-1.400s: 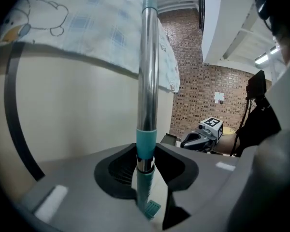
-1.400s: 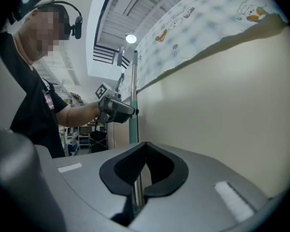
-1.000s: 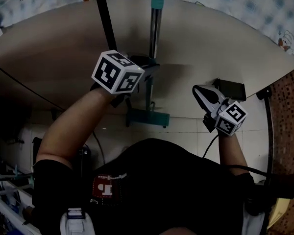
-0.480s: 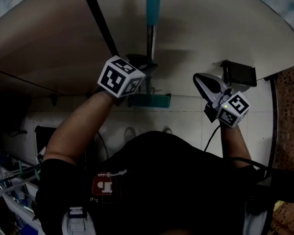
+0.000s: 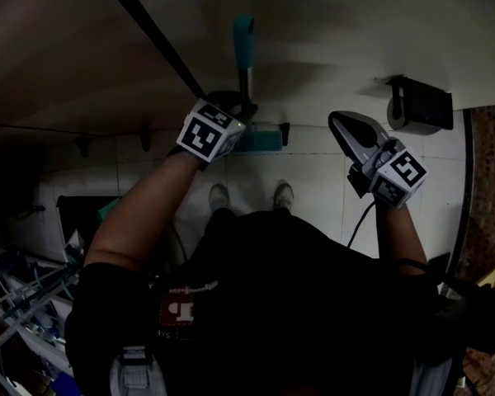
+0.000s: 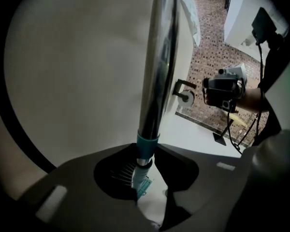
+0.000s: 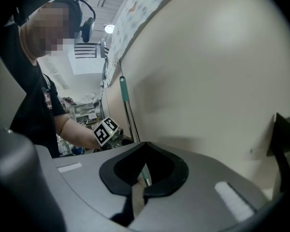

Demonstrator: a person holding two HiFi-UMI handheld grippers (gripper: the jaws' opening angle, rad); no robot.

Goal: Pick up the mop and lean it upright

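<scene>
Left gripper view, mop pole [image 6: 157,81] clamped in left tongs [image 6: 146,180]

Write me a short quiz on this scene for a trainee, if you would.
1. Multiple choice: which gripper is clamped on the mop? A) the left, B) the right, C) both.
2. True or false: nothing stands between the jaws of the right gripper.
3. Short answer: what colour is the hand grip at the top of the mop?

Key
1. A: the left gripper is closed on the mop's shiny pole, just above its teal collar.
2. True: only the distant mop shows through the gap.
3. Teal.
</scene>
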